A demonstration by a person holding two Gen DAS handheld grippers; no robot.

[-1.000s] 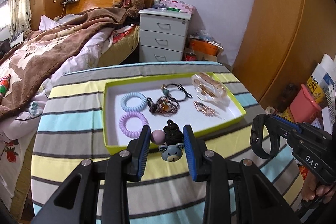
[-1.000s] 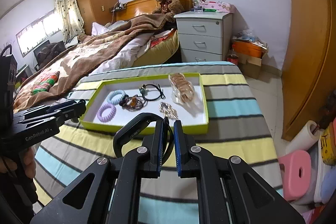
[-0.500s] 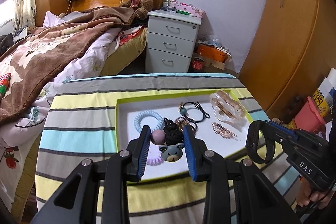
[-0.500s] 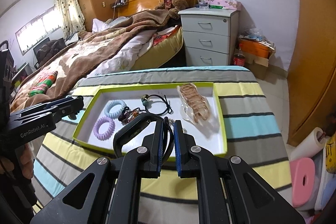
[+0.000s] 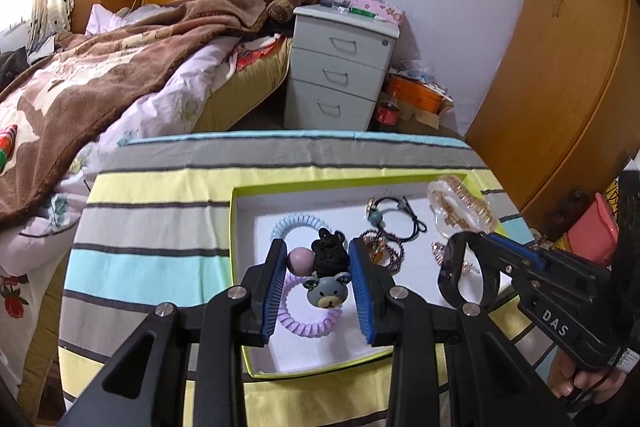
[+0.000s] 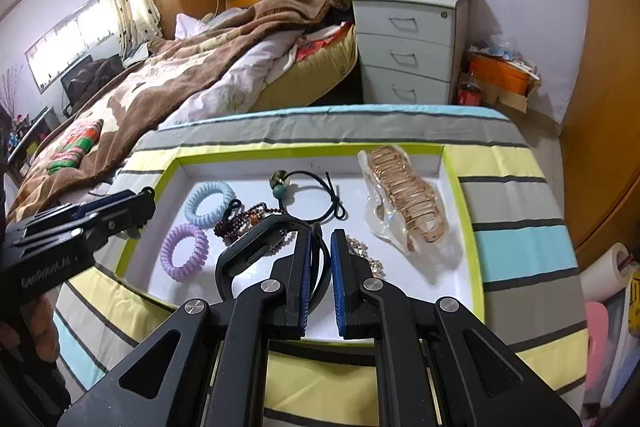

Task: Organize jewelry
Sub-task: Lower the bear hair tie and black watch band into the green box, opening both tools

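**Both tongs loaded over the jewelry tray**

The left tongs (image 5: 318, 279) are clamped on a hair tie with a grey bear charm (image 5: 327, 291), a black knotted part and a mauve bead, held above the near left part of the green-rimmed tray (image 6: 464, 195). The right tongs (image 6: 320, 267) are pressed together on a black wristband (image 6: 248, 251), whose loop hangs out to their left over the near middle of the tray.

The tray sits on a table under a striped cloth (image 6: 516, 247). Inside it, a blue spiral hair tie (image 6: 210, 203) lies at the far left with a purple spiral hair tie (image 6: 184, 251) nearer. A dark beaded bracelet (image 6: 240, 221) lies just right of these, a black elastic tie with a teal bead (image 6: 308, 199) is farther back in the middle, and a clear bag of gold bangles (image 6: 404, 199) lies at the right. A small gold piece (image 6: 364, 253) shows just beside the right tongs; what it is I cannot tell.
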